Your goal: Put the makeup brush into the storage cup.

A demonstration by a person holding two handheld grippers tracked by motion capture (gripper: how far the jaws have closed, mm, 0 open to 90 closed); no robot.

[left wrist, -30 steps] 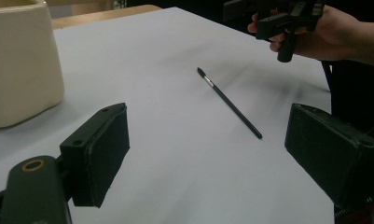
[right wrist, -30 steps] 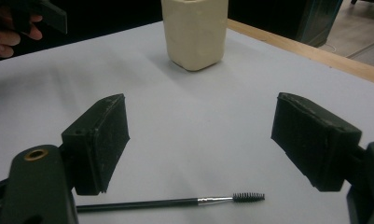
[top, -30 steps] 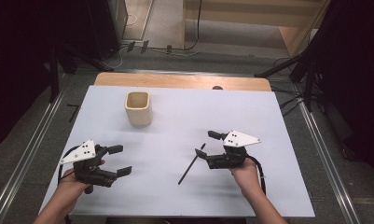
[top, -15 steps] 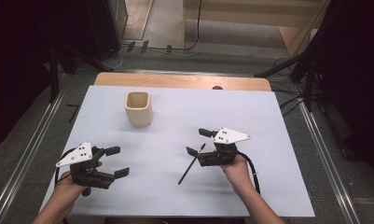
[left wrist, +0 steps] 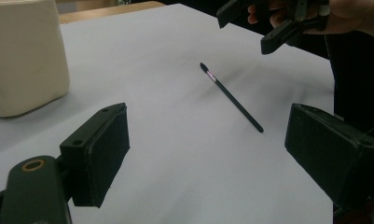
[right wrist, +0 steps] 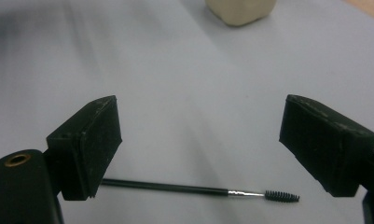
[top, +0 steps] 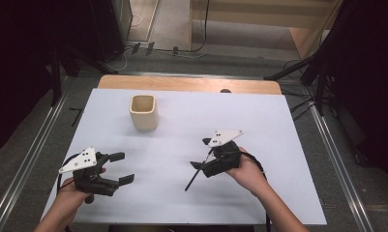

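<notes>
Right gripper view shows my right gripper (right wrist: 198, 144) with its jaws just opened wide and nothing in them, right over the thin black brush stick (right wrist: 189, 188) lying flat at 6 o'clock so I can grab it, while my left gripper (top: 118, 168) waits wide open.

Your thin black brush wand (top: 197, 171) lies flat on the white table (top: 278, 121), loose and ungripped. A short silver neck joins its long black handle to a small dark bristle tip (right wrist: 281, 196). In the high view it runs diagonally, well apart from the cream cup (top: 143, 112).
</notes>
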